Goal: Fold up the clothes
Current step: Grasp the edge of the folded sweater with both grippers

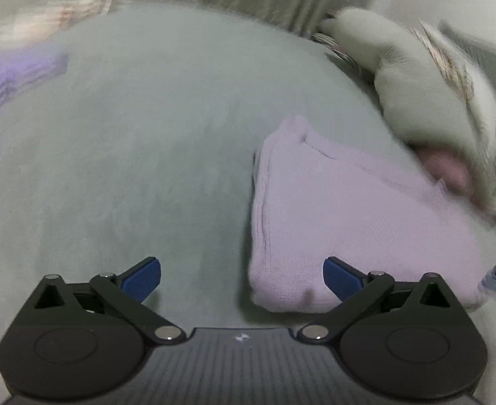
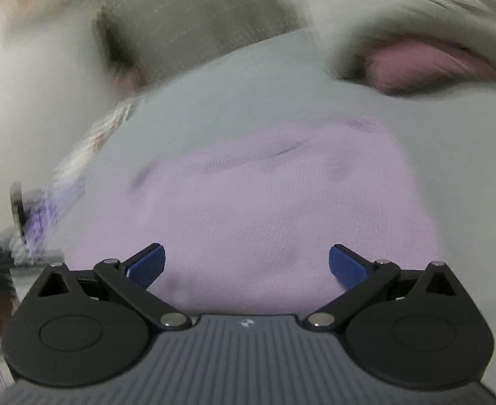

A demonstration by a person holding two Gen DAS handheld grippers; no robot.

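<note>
A folded pale lilac knit garment (image 1: 342, 216) lies on the grey-green bedcover (image 1: 140, 141), to the right in the left wrist view. My left gripper (image 1: 241, 276) is open just in front of its near left corner, its right blue pad (image 1: 340, 278) over the garment's edge and nothing between the fingers. In the blurred right wrist view the same lilac garment (image 2: 274, 202) fills the centre. My right gripper (image 2: 246, 263) hangs open just above it, holding nothing.
A heap of grey and pink fabric (image 1: 433, 111) lies at the right, close behind the garment, and shows as a grey and pink heap (image 2: 416, 57) at the top right. A purple cloth (image 1: 15, 74) and a pale patterned piece (image 1: 62, 13) sit far left. Bare bedcover spreads left of the garment.
</note>
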